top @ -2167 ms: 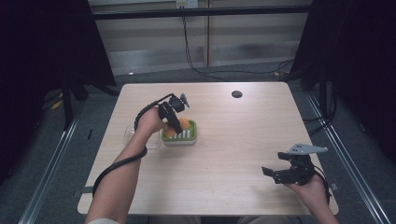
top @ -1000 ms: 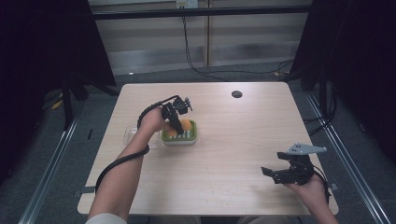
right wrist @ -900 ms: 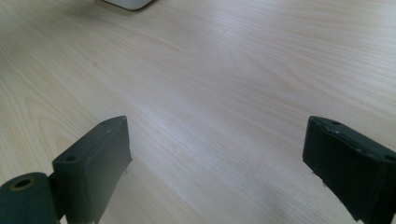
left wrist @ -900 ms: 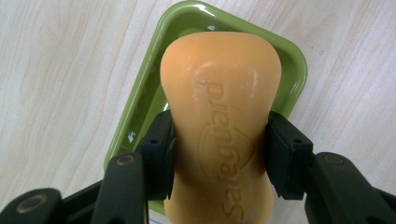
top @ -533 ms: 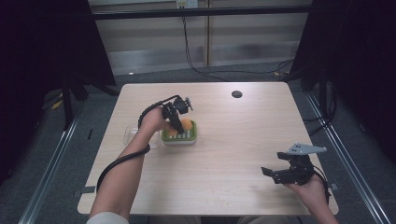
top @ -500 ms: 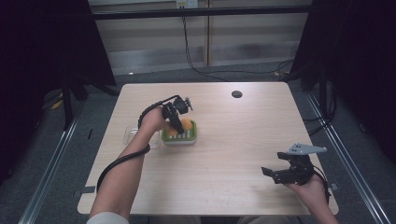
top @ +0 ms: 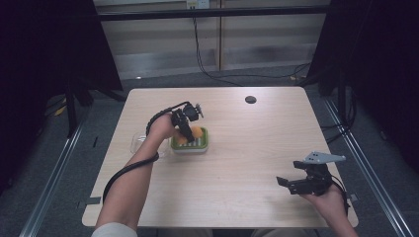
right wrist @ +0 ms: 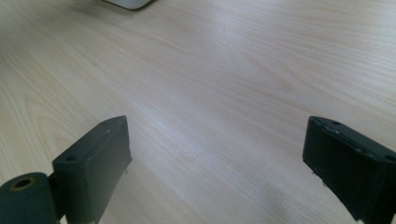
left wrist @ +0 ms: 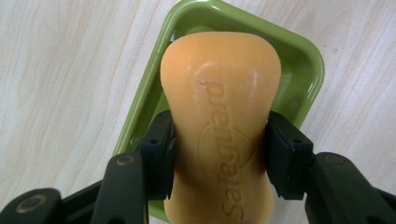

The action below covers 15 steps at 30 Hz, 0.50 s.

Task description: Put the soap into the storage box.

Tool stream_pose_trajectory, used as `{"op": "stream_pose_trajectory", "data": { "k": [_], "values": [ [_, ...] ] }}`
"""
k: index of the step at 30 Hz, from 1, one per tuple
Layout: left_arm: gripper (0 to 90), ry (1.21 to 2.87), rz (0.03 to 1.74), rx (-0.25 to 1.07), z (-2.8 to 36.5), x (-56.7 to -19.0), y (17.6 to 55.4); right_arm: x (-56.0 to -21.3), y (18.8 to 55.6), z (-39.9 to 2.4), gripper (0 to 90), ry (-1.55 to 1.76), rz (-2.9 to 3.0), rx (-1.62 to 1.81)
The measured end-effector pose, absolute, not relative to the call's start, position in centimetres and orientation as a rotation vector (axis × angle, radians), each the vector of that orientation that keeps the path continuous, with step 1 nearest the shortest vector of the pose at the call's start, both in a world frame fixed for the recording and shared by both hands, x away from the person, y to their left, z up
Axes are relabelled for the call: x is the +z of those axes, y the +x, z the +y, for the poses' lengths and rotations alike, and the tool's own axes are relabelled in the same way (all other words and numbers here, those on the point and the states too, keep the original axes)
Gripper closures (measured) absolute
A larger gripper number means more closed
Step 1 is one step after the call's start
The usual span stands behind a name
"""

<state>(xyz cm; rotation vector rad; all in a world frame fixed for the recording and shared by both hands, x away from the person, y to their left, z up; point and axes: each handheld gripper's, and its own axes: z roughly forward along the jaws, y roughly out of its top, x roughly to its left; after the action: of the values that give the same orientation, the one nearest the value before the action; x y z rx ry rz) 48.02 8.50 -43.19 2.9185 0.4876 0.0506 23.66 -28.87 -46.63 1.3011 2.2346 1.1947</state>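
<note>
Unmoved, left gripper (left wrist: 219, 158) pinches waisted, embossed orange soap (left wrist: 220, 135) over ribbed green dish (left wrist: 299, 70).

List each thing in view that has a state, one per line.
Left gripper: shut on the orange soap bar.
Orange soap bar: gripped at its waist, over the green soap dish.
Green soap dish: upright on the table.
Right gripper: open, holding nothing, above bare table.
</note>
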Motion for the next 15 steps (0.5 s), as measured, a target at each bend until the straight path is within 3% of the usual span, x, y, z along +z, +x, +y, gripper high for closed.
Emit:
{"op": "stream_pose_trajectory", "data": {
  "k": [15],
  "values": [
    [49.7,2.923,0.491,0.028,8.49,-43.75,48.23,-46.69,23.74,-28.79,7.6,1.294,2.242,1.2]
  ]
}}
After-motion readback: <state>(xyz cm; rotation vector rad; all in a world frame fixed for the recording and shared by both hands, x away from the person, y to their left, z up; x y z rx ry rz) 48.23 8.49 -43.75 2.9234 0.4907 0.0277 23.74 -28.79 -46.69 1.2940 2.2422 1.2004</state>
